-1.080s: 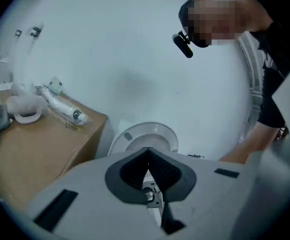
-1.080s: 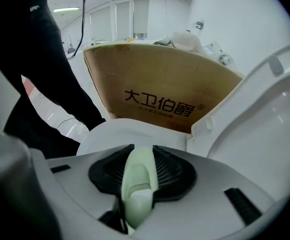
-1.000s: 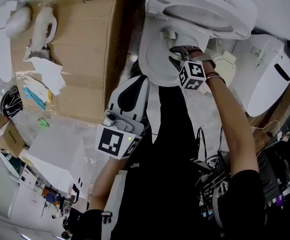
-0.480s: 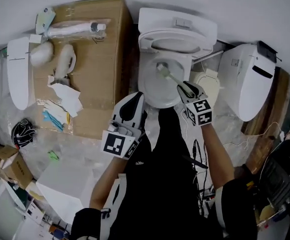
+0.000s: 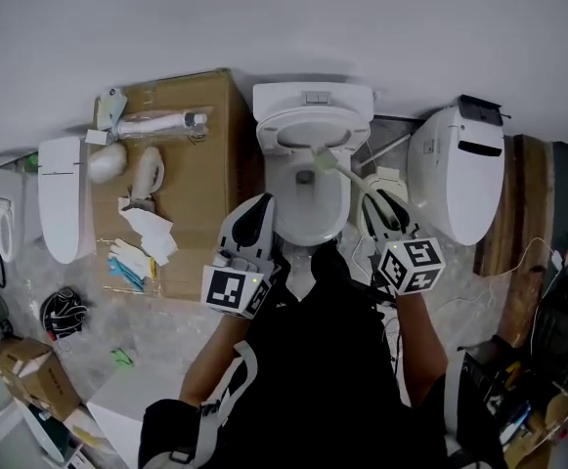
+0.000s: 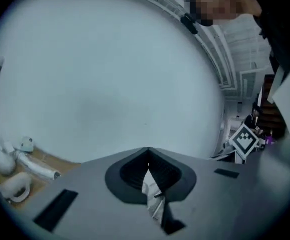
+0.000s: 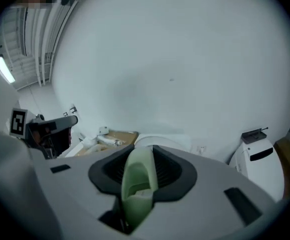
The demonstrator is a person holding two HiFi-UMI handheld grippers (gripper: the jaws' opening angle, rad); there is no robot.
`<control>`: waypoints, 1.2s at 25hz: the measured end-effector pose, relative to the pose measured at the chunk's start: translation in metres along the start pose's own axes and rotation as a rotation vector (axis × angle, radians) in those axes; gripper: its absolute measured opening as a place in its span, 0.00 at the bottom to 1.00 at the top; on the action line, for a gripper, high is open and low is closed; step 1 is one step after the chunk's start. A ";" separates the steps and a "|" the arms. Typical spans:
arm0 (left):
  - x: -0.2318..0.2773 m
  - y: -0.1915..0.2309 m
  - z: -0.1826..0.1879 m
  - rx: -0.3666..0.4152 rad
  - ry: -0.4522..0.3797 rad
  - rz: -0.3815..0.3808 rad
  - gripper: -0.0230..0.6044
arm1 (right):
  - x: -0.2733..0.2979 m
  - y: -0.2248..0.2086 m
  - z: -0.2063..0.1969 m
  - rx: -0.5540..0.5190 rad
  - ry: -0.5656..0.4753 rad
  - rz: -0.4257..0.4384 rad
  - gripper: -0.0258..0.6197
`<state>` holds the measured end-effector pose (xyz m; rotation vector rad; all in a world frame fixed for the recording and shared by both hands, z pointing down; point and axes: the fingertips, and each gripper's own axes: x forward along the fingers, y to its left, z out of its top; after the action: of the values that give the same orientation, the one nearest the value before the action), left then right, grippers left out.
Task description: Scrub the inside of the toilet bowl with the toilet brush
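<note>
The toilet brush [image 5: 347,174] was held by its pale green handle in the closed fingers of the right gripper [image 5: 383,206], with its head over the rear of the toilet bowl [image 5: 298,229]. Since the earlier frame this gripper had been drawn back from over the bowl's right rim to just beside it. The left gripper [image 5: 252,221] was kept at the bowl's left front, its fingers shut on nothing.

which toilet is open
The middle toilet, against the wall beside the box: its bowl is uncovered, with the brush over it. The right toilet is shut.
</note>
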<state>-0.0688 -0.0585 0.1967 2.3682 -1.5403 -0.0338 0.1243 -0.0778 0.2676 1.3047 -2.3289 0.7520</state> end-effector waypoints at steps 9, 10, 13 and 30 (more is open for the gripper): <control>-0.007 -0.033 0.041 0.085 -0.069 -0.024 0.05 | -0.068 0.014 0.041 0.013 -0.111 0.009 0.23; -0.007 -0.035 0.042 0.087 -0.072 -0.026 0.05 | -0.070 0.014 0.040 0.009 -0.112 0.005 0.23; -0.002 -0.042 0.046 0.097 -0.083 -0.032 0.05 | -0.073 0.009 0.041 0.006 -0.117 -0.006 0.23; 0.023 -0.043 0.056 0.109 -0.079 -0.062 0.05 | -0.065 -0.003 0.069 0.016 -0.138 0.002 0.23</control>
<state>-0.0316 -0.0773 0.1356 2.5278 -1.5400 -0.0600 0.1555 -0.0775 0.1783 1.4025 -2.4361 0.7035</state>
